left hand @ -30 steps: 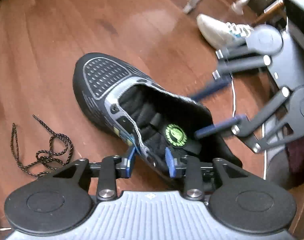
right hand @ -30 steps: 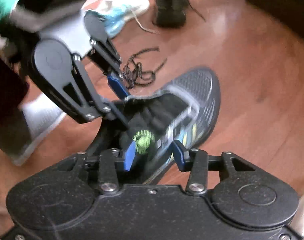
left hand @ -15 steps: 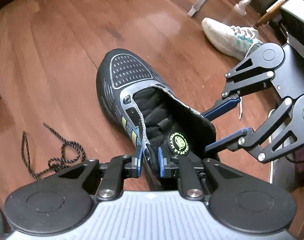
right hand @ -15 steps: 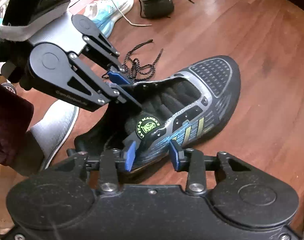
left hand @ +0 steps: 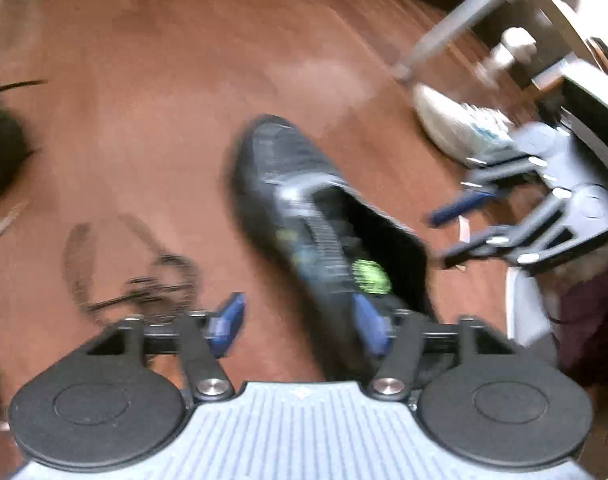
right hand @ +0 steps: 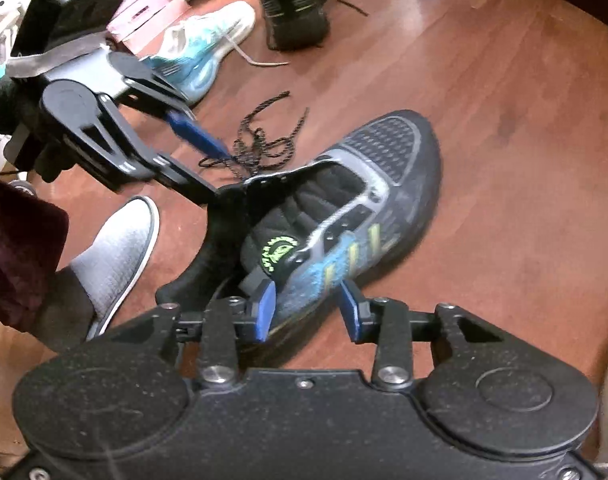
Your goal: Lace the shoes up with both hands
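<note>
A black sneaker (left hand: 304, 200) with a green tongue logo and no lace lies on the wooden floor, toe pointing away. Its speckled black lace (left hand: 144, 280) lies loose on the floor to its left, also visible behind the sneaker (right hand: 367, 184) as a tangled lace (right hand: 264, 144). My left gripper (left hand: 300, 324) is open wide near the heel, nothing pinched; this view is blurred. From the right wrist, my left gripper (right hand: 222, 172) reaches the sneaker's far eyelet flap. My right gripper (right hand: 307, 312) is open, its fingers astride the sneaker's blue side panel. Seen from the left, my right gripper (left hand: 437, 238) hovers beside the collar.
A white and teal sneaker (right hand: 200, 52) and a black shoe (right hand: 296, 4) lie farther back, with pink boxes (right hand: 148, 16) behind them. A person's foot in a grey slipper (right hand: 116, 248) rests left of the heel. A table leg (left hand: 443, 32) stands at the far right.
My left gripper, nearly closed on the eyelet edge half a second ago, has opened wide and is moving fast. The sneaker has shifted in view. My right gripper stays open beside it.
</note>
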`<state>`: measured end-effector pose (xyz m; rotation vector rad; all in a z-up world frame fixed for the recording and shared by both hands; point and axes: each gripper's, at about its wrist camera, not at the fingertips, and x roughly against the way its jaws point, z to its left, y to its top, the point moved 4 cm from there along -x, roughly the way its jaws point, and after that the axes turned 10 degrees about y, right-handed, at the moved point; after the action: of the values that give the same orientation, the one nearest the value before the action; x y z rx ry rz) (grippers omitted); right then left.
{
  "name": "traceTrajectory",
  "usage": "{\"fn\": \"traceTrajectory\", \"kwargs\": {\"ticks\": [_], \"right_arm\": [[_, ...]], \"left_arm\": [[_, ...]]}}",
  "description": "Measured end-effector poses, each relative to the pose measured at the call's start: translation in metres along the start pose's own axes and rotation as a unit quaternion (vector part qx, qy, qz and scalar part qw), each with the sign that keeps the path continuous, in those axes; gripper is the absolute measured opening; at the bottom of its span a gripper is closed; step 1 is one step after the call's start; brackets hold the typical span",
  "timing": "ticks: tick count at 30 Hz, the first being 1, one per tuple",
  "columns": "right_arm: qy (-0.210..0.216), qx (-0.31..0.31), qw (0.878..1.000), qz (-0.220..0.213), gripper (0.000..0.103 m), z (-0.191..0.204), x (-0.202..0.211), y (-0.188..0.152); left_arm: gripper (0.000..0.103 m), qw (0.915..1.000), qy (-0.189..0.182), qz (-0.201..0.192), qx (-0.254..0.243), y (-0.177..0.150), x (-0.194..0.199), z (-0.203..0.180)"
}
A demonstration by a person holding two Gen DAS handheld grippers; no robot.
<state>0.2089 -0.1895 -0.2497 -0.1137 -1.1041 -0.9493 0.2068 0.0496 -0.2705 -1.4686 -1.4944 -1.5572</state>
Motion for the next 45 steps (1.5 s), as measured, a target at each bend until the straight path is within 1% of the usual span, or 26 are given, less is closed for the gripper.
{"fn": "traceTrajectory", "kwargs": {"ticks": [1,3,4,6,8,10,11,12,16,18,20,22,23,24,26,27,30,32,34,36,37,39,41,43,44,45], "right_arm": [[0.0,-0.004,1.0,0.001,0.037,0.001,0.005,0.001],[-0.002,0.001,1.0,0.002,0.043,0.008,0.012,0.007],[-0.004,0.0,1.0,-0.001,0.043,0.012,0.016,0.011],[-0.006,-0.007,1.0,-0.015,0.043,0.021,0.024,0.02],[-0.004,-0.023,0.999,-0.029,0.044,0.031,0.028,0.028],[0.002,-0.037,0.999,-0.032,0.045,0.041,0.027,0.034],[-0.001,-0.041,0.999,-0.035,0.045,0.046,0.025,0.037],[-0.007,-0.047,0.998,-0.041,0.045,0.05,0.024,0.04],[-0.021,-0.081,0.993,-0.082,0.046,0.06,0.026,0.049],[-0.034,-0.113,0.986,-0.115,0.048,0.057,0.028,0.047],[-0.032,-0.157,0.978,-0.133,0.049,0.05,0.025,0.041],[-0.022,-0.174,0.976,-0.129,0.049,0.045,0.02,0.037],[-0.023,-0.166,0.978,-0.123,0.049,0.045,0.017,0.036],[-0.027,-0.16,0.979,-0.121,0.049,0.044,0.016,0.037],[-0.03,-0.16,0.978,-0.126,0.049,0.04,0.017,0.039],[-0.024,-0.171,0.976,-0.134,0.049,0.037,0.018,0.04],[0.0,-0.204,0.965,-0.162,0.049,0.026,0.022,0.043],[0.013,-0.221,0.958,-0.181,0.049,0.019,0.023,0.045],[0.027,-0.245,0.948,-0.203,0.049,0.013,0.023,0.043],[0.048,-0.278,0.932,-0.227,0.049,0.005,0.021,0.04],[0.065,-0.299,0.921,-0.24,0.048,0.001,0.02,0.038],[0.101,-0.346,0.893,-0.269,0.048,-0.007,0.019,0.032],[0.122,-0.38,0.87,-0.288,0.046,-0.013,0.018,0.027],[0.133,-0.398,0.856,-0.301,0.045,-0.015,0.018,0.025],[0.135,-0.4,0.853,-0.306,0.043,-0.014,0.018,0.025],[0.136,-0.398,0.854,-0.308,0.041,-0.014,0.019,0.026]], "left_arm": [[0.063,0.9998,0.016,-0.001,0.008,-0.005,0.001,0.011],[0.063,0.9981,0.056,0.003,0.025,-0.014,0.0,0.035],[0.063,0.997,0.069,-0.002,0.035,-0.016,0.0,0.045],[0.063,0.9949,0.073,-0.014,0.068,-0.014,-0.003,0.06],[0.063,0.9909,0.064,-0.031,0.114,-0.004,-0.01,0.07],[0.063,0.9873,0.053,-0.046,0.143,0.008,-0.022,0.076],[0.058,0.9865,0.058,-0.047,0.146,0.015,-0.032,0.075],[0.051,0.9861,0.062,-0.045,0.147,0.021,-0.04,0.075],[0.043,0.9835,0.097,-0.03,0.15,0.03,-0.069,0.072],[0.037,0.9814,0.117,-0.02,0.151,0.033,-0.083,0.07],[0.035,0.9811,0.124,-0.012,0.148,0.032,-0.093,0.065],[0.034,0.9834,0.13,-0.014,0.126,0.031,-0.095,0.056],[0.024,0.9846,0.142,-0.015,0.101,0.032,-0.097,0.05],[0.005,0.9857,0.148,-0.018,0.078,0.032,-0.097,0.045],[0.002,0.9892,0.13,-0.046,0.049,0.032,-0.081,0.035],[0.001,0.9903,0.121,-0.06,0.035,0.033,-0.072,0.03],[0.001,0.9906,0.093,-0.101,-0.009,0.033,-0.048,0.015],[0.0,0.9883,0.074,-0.128,-0.038,0.033,-0.032,0.005],[0.0,0.9842,0.055,-0.155,-0.067,0.033,-0.015,-0.005],[0.0,0.9781,0.035,-0.181,-0.096,0.033,0.002,-0.015],[0.0,0.9748,0.026,-0.193,-0.11,0.033,0.009,-0.02],[0.0,0.9693,0.009,-0.208,-0.132,0.034,0.021,-0.03],[0.0,0.9647,-0.004,-0.217,-0.15,0.035,0.027,-0.036],[0.0,0.9618,-0.011,-0.222,-0.159,0.034,0.031,-0.04],[0.0,0.9607,-0.014,-0.224,-0.163,0.035,0.033,-0.041],[0.0,0.9598,-0.014,-0.226,-0.166,0.036,0.033,-0.041]]}}
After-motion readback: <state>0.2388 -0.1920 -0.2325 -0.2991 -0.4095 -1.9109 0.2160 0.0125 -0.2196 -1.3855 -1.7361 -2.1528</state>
